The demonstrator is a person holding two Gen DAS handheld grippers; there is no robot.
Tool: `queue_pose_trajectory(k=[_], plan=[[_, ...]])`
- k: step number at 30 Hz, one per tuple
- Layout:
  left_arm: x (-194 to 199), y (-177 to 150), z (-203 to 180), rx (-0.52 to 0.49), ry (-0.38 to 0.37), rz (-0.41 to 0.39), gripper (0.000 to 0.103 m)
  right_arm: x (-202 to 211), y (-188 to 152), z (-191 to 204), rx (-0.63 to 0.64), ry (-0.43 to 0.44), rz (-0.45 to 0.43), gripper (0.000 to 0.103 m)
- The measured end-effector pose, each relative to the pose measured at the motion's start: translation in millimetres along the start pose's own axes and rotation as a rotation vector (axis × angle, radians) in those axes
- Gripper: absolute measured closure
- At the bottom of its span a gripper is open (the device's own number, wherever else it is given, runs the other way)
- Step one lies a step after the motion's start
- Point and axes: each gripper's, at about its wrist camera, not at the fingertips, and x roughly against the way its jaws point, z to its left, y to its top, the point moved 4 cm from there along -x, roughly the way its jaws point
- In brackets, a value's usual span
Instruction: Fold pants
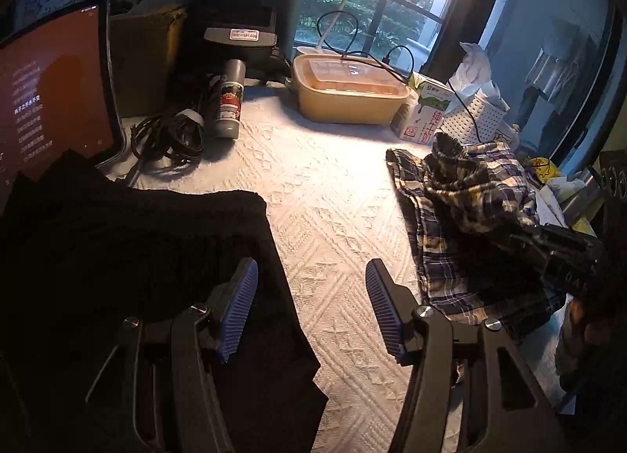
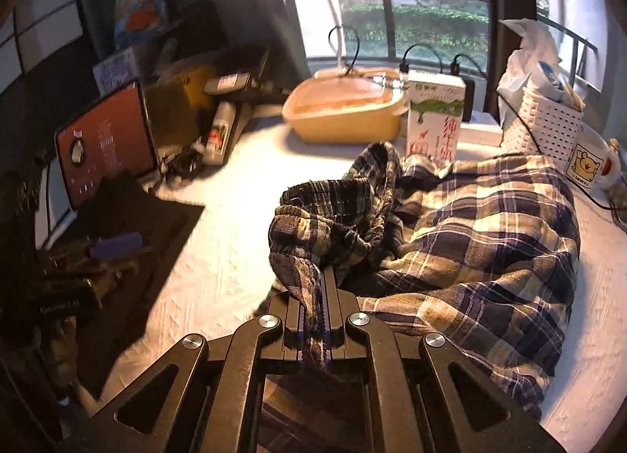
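Right gripper [image 2: 316, 288] clamped on bunched edge of plaid pants [image 2: 470, 241], likely waistband or hem, raised to drag cloth flat for folding. Pants lie crumpled, in front of milk carton [image 2: 433, 116], right of carton's near side. Left gripper [image 1: 311, 308] spread wide, holding nothing, over bare white tablecloth [image 1: 333, 194] left of carton, probably waiting to take second corner. Black garment [image 1: 137, 257] far left of carton, set aside.

Count: one plaid pants, one black garment, one carton, two grippers.
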Motion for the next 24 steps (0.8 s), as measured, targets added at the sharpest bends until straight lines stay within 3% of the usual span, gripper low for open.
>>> queue_pose_trajectory(k=[7,11,12,14,15,19,24], plan=[[-1.9,7.0,-23.2,-0.047,0.005,0.003,0.045,3.4,-12.8,2.5,0.046,0.031,0.007,0.095],[-1.9,16.4,-42.3,-0.075,0.004,-0.011,0.045,3.1,-26.4,6.5,0.095,0.047,0.038,0.084],[-2.4,19.0,-48.5,-0.083,0.001,-0.015,0.045,4.7,-27.9,5.5,0.092,0.059,0.038,0.078],[-4.0,23.3,-61.1,-0.101,-0.004,-0.017,0.045,11.4,-30.8,1.6,0.077,0.105,0.028,0.019],[-5.2,25.1,-69.3,-0.114,-0.01,-0.017,0.045,16.8,-31.5,-0.3,0.073,0.125,0.013,0.012],[-10.5,27.2,-97.6,-0.166,-0.029,-0.015,0.045,38.8,-33.1,-12.1,0.07,0.136,-0.034,0.012],[-25.0,28.1,-129.8,-0.226,-0.085,-0.014,0.045,63.7,-42.8,-59.7,-0.005,0.055,-0.078,0.012]])
